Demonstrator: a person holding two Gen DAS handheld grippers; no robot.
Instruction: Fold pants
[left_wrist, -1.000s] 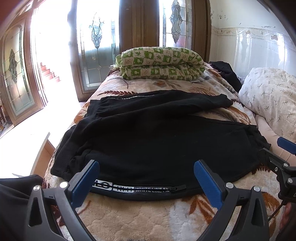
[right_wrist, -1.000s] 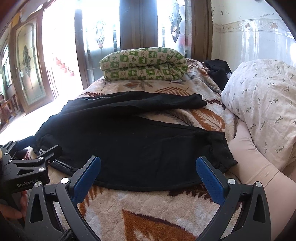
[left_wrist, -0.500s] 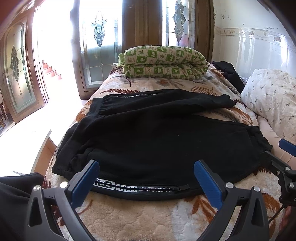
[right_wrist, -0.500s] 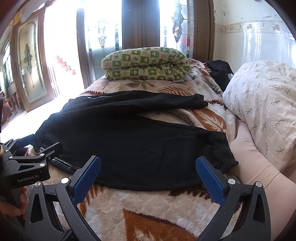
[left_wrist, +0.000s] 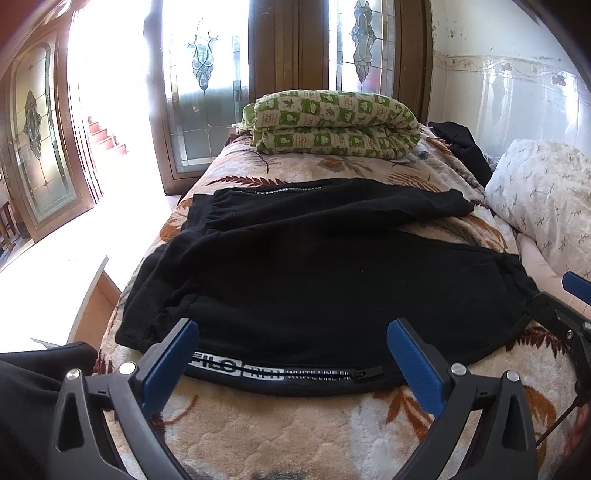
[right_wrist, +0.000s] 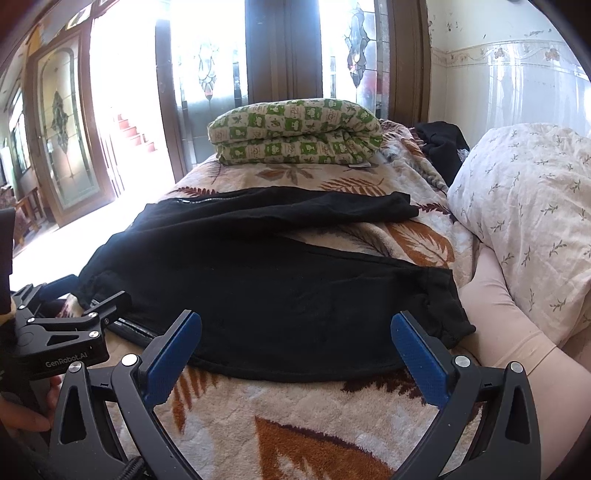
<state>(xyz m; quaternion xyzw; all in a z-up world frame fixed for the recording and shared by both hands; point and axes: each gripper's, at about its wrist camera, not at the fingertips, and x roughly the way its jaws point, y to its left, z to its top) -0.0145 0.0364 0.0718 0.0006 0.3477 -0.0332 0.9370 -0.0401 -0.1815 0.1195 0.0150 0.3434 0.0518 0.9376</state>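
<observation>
Black pants (left_wrist: 314, 280) lie spread across the bed, waistband to the left, both legs running right; they also show in the right wrist view (right_wrist: 280, 280). A side stripe with white lettering and a zipper (left_wrist: 280, 373) runs along the near edge. My left gripper (left_wrist: 291, 363) is open and empty, just above that near edge by the waist. My right gripper (right_wrist: 295, 350) is open and empty over the near edge, close to the near leg's cuff (right_wrist: 447, 314). Each gripper shows at the side of the other's view.
The bed has a cream blanket with brown leaves (left_wrist: 295, 435). A folded green-and-white quilt (left_wrist: 332, 125) lies at the far end. A floral pillow (right_wrist: 524, 206) and a dark garment (right_wrist: 443, 147) are on the right. Glass doors stand behind.
Both grippers have drawn back and risen slightly; the pants sit a little farther off in both views. Both grippers stay open. The pants have not moved.
</observation>
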